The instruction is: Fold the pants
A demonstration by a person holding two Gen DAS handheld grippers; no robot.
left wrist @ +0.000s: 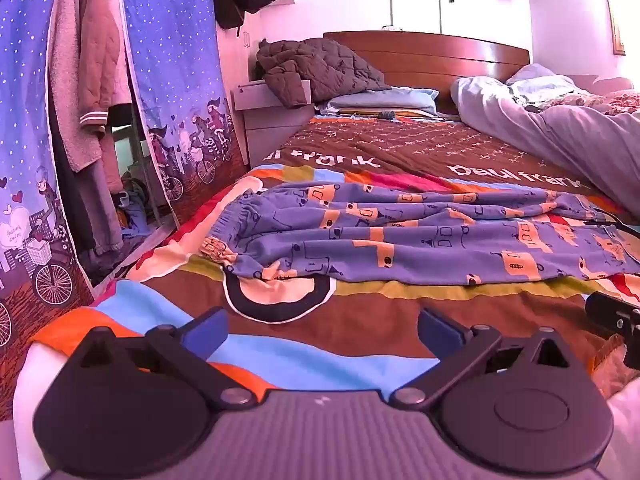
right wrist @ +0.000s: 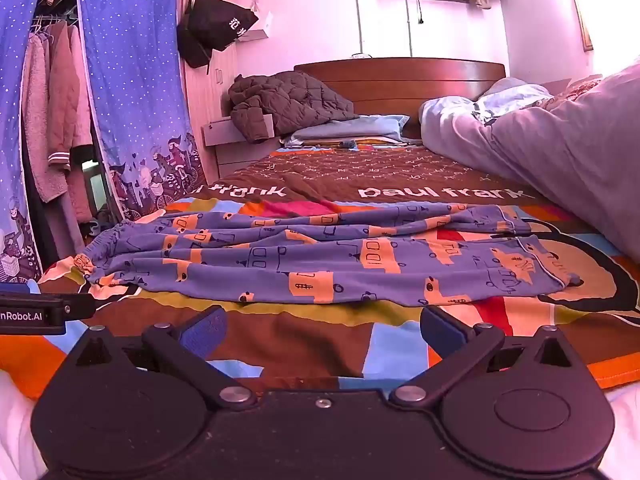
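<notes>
Where pants point(right wrist: 320, 256) lie flat, patterned bedspread point(right wrist: 288, 332), wardrobe curtain point(right wrist: 132, 92), headboard point(right wrist: 400, 80).

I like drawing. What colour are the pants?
Purple-blue pants with orange bus pictures; right wrist view.

Purple pants point(right wrist: 320, 258) with orange vehicle prints; multicoloured blocked bedspread point(right wrist: 304, 344), brown with white lettering beyond.

Bare bedspread point(right wrist: 296, 332) is left betw. both wide-open tools point(left wrist: 320, 330) point(right wrist: 320, 330) & the pants point(right wrist: 320, 264), so the near hem can be reached unobstructed, while passage is closed on the right by the heaped duvet point(right wrist: 560, 152) and on the left by the wardrobe curtain point(left wrist: 176, 80).
</notes>
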